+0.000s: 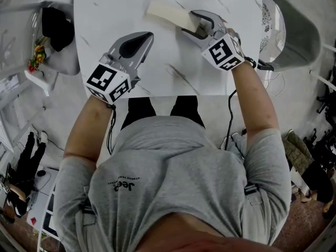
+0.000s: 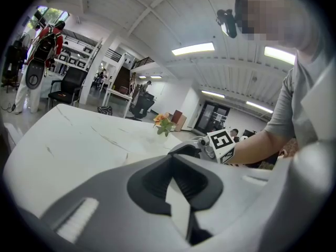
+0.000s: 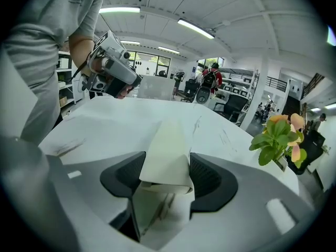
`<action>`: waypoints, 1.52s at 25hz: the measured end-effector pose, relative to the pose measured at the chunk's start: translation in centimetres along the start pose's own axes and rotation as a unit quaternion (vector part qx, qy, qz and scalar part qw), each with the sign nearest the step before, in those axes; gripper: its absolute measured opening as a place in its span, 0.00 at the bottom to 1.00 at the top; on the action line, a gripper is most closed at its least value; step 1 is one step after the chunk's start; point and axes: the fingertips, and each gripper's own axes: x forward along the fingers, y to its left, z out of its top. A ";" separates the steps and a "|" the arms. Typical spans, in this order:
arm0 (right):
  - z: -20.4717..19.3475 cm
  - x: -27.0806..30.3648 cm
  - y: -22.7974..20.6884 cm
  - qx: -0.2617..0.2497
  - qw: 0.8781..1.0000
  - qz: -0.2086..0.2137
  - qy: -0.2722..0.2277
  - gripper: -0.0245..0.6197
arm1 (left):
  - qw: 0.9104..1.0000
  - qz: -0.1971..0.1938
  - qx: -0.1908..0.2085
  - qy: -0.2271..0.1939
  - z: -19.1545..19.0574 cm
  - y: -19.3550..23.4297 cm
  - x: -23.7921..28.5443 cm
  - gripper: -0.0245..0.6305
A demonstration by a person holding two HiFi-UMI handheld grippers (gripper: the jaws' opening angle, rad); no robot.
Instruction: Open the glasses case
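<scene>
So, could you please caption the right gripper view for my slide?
Right gripper clamps one end of the cream glasses case on the white table.

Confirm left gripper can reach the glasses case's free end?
Likely yes: only bare table lies between the left gripper and the glasses case; the right gripper grips its other end.

Low in the frame we see our left gripper (image 2: 172, 160), its jaws closed tip to tip with nothing between them, above a white table (image 2: 79, 140). Just right of centre the right gripper (image 2: 185, 149) sits low over the table, with a forearm (image 2: 262, 140) stretching off behind it. Small flowers (image 2: 164, 124) stand at centre, and a black chair (image 2: 65, 85) is at the left.
</scene>
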 end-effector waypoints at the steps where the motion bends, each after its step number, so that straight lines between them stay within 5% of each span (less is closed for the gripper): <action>1: -0.1 -0.1 0.0 0.003 1.000 0.000 -0.001 0.45 | 1.000 0.000 0.000 0.000 -0.1 0.0 0.0 0.12; 12: 2.2 -1.6 -2.8 0.021 0.998 -0.034 -0.043 0.19 | 1.000 -0.005 -0.003 -0.001 -0.1 -0.5 0.4 0.12; 28: 1.4 -1.2 -6.5 0.023 0.997 -0.073 -0.032 0.08 | 1.000 0.001 -0.006 -0.003 -0.1 0.1 -0.1 0.12; 38: 0.6 -0.7 -7.9 0.038 0.997 -0.061 -0.028 0.08 | 1.000 0.005 -0.011 -0.003 -0.3 0.7 -0.4 0.12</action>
